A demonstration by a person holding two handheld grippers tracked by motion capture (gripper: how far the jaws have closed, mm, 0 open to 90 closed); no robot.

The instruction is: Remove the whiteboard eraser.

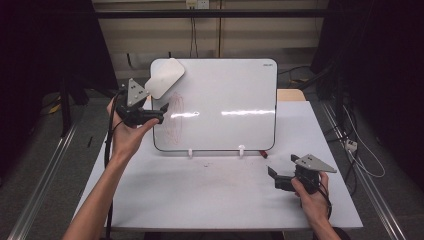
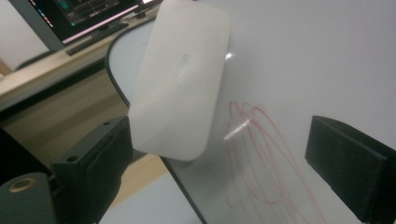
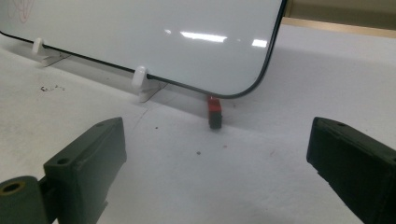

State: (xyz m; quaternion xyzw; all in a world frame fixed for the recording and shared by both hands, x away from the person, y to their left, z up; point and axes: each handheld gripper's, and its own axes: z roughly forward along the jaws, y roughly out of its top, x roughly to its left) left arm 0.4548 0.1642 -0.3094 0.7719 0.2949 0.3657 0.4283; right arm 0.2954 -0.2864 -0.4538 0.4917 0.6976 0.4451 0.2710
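A white bench (image 1: 200, 195) carries a whiteboard (image 1: 225, 100) that stands tilted back on two small white clips (image 1: 241, 150) near its lower edge. On the upper left corner of the whiteboard sits a white eraser (image 1: 165, 77) with rounded corners; it lies slanted and reaches a little over the edge of the board. Below the eraser, on the left part of the board, there are thin red scribbles (image 1: 176, 116) in long loops. The left claw (image 1: 163, 109) is raised in the person's left hand (image 1: 126, 134) at the left edge of the whiteboard, just under the eraser, and its jaws stand wide apart and hold nothing. In the left gripper view the eraser (image 2: 182, 79) is between and above the two jaws, and the red scribbles (image 2: 261, 158) run down beside the right jaw. The right claw (image 1: 272, 177) is low over the bench near the front right, held by the right hand (image 1: 312, 197), and it is well apart from the whiteboard. Its jaws are also spread open and empty. In the right gripper view a small red and black object (image 3: 215, 112) lies on the bench just under the lower right corner of the whiteboard (image 3: 154, 37); I cannot tell what it is. Some faint reddish stains (image 1: 225, 167) mark the bench in front of the board.
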